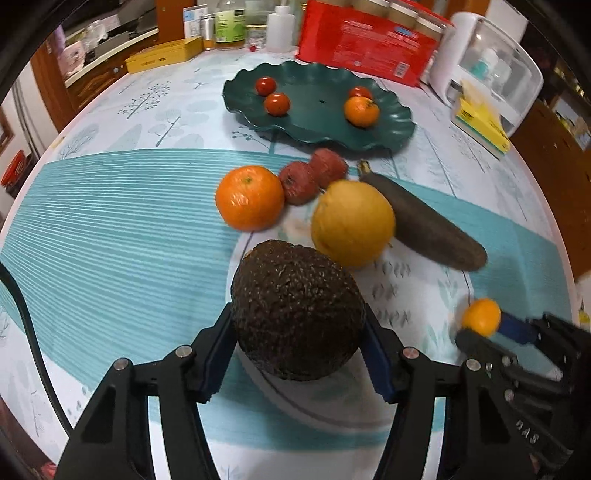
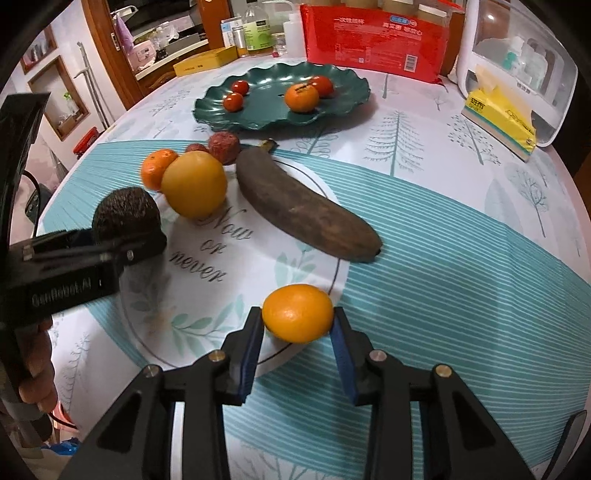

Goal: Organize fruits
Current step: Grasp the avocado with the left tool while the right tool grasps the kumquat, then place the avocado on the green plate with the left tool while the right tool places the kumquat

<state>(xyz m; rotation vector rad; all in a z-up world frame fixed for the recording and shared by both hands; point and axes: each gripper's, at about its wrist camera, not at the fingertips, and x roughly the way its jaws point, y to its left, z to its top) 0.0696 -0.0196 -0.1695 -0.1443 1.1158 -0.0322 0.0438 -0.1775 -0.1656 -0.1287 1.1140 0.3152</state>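
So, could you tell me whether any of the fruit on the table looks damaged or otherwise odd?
Yes, the banana lying on the tablecloth between the green plate and the small orange is dark brown all over, apparently badly overripe. The other fruit looks normal.

A round table (image 2: 461,258) wears a white and teal cloth printed with trees. Directly on it lie a green wavy plate (image 2: 258,114), a blackened banana (image 2: 306,206), a yellow fruit (image 2: 194,184), an orange (image 1: 249,197) and two reddish fruits (image 1: 314,175). Along the far edge sit a red box (image 2: 373,40), a yellow tissue pack (image 2: 498,118) and bottles (image 2: 255,31).
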